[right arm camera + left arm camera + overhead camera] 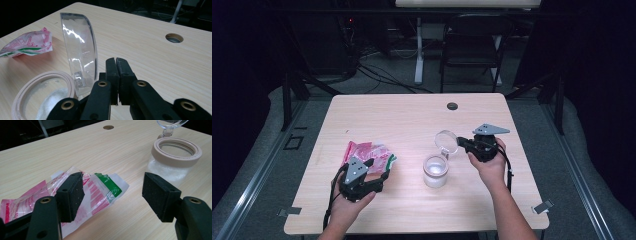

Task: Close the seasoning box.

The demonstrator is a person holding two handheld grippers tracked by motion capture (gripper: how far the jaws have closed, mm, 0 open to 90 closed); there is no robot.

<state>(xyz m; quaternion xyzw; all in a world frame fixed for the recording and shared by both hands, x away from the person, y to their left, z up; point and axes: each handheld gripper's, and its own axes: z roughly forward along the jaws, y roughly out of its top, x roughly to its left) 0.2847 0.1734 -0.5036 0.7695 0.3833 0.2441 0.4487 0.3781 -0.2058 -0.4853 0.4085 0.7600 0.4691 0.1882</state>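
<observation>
A clear jar [435,171] with a beige rim [175,157] and white powder inside stands open at the table's middle. Its clear hinged lid [446,140] is tipped up behind it, standing on edge [80,50]. My right gripper [460,142] sits just right of the lid, its jaws [116,61] pressed together with nothing between them. A crumpled red, white and green plastic packet [364,150] lies at the left. My left gripper [112,192] hovers open over the packet's green end [107,183], pads apart from it, pointing toward the jar.
A round cable hole [452,106] sits near the table's far edge. A black chair [474,45] and a desk leg stand beyond the table. Bare wood [412,120] lies between packet, jar and the far edge.
</observation>
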